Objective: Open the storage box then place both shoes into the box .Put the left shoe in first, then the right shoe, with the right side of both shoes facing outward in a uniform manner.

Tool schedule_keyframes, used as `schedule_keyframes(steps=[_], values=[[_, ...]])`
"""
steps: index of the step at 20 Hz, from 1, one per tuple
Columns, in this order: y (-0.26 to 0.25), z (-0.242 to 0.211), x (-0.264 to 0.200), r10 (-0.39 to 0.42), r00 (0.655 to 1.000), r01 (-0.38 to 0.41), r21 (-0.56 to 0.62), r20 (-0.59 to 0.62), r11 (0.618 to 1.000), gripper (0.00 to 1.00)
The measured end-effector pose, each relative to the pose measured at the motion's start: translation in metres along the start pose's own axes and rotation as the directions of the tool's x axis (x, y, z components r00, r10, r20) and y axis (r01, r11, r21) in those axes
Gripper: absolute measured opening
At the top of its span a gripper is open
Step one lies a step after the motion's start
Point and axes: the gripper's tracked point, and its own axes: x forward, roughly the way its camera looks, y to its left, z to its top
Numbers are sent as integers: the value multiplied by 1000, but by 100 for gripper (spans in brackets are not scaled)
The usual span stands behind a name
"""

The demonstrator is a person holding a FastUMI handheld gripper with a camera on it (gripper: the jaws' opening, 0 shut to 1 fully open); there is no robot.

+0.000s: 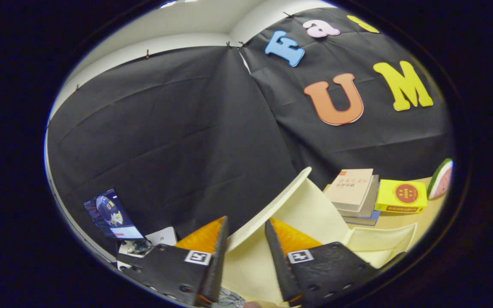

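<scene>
Gripper view: the gripper (246,239), with orange-faced fingers (206,234) on black mounts, rises from the bottom centre of the frame, its jaws partly open with a clear gap between the tips. The raised lid (272,203) of the cream storage box (383,239) runs diagonally up through that gap, its pale edge passing between the fingertips and climbing toward the middle right. Whether the pads actually press on the lid cannot be told; a sliver of space shows on each side of the edge. The box's pale inner wall and its open flap spread to the lower right, just beyond the right finger.

At the right of the frame, past the box, a stack of books (353,192) sits on a tan tabletop (426,218), with a yellow carton (401,196) just beside it and a watermelon-slice toy (441,179) at the far right edge. At the lower left, beyond the left finger, a lit screen (111,214) leans near some white cards (163,236). Black cloth fills the upper frame.
</scene>
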Motion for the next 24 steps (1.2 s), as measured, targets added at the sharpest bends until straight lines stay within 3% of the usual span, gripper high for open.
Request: schedule_keyframes(steps=[3, 5, 14, 20, 24], values=[[10, -8, 4, 7, 1000, -6, -69, 11, 998, 90], [13, -10, 2, 5, 1000, -4, -68, 15, 998, 95], [-51, 9, -58, -144, 983, 154, -85, 117, 984, 95], [-148, 28, -163, -305, 926, 331, -91, 220, 939, 95], [-219, 23, -240, -373, 902, 394, -63, 219, 917, 95]])
